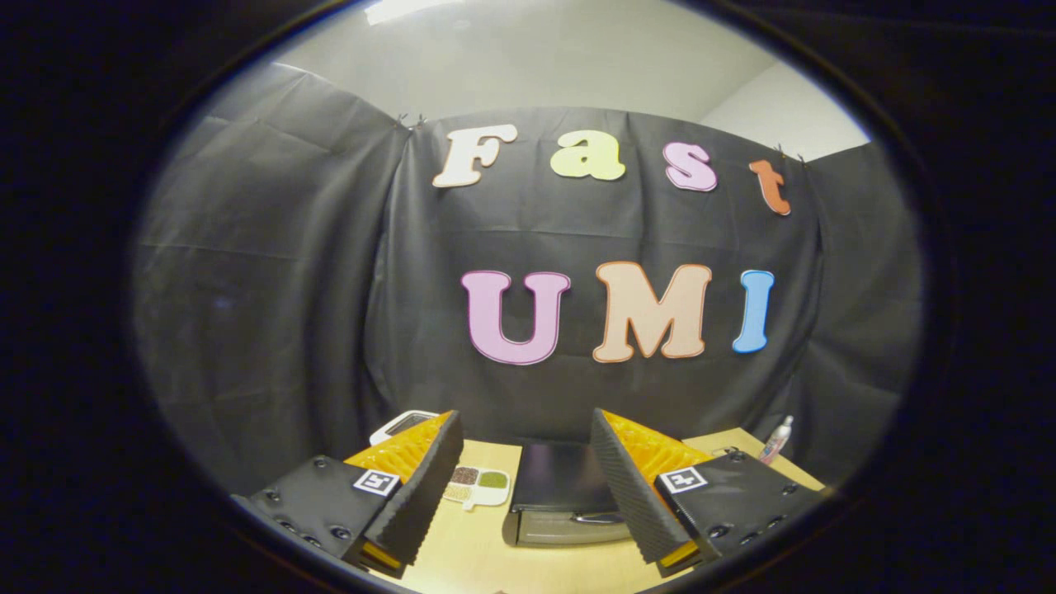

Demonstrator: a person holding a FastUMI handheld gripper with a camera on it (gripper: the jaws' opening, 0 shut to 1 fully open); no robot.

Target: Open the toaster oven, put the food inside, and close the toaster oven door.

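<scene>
Gripper view: the handheld gripper (526, 487) hangs high over a pale wooden table (478, 561), with its 2 black ribbed fingers (417, 495) spread wide apart and nothing between them. Orange backing shows behind each pad.

Task things: the black-topped, silver-fronted toaster oven (561, 495) sits on the table just ahead of the fingers, in the gap between them but nearer the right finger, which covers its right side. Door looks closed; a thin metal handle (598, 518) runs across the front face, partly cut off by the right finger. The white divided plate with small portions of brown and green food (478, 487) lies just left of the oven, close beside the left finger, apart from both.

Other items: a white flat device with a dark screen (402, 424) sits far left, behind the left finger. A small white bottle with a pink label (776, 440) stands at the far right corner of the table.

Step, as judged: start of step 1, opening the oven; nothing touched yet, food not inside.

Next move calls for lowering toward the oven front, lining the open fingers up on the handle, closing on it, then pulling to swing the door. Which way the door swings cannot be told from this angle.
</scene>
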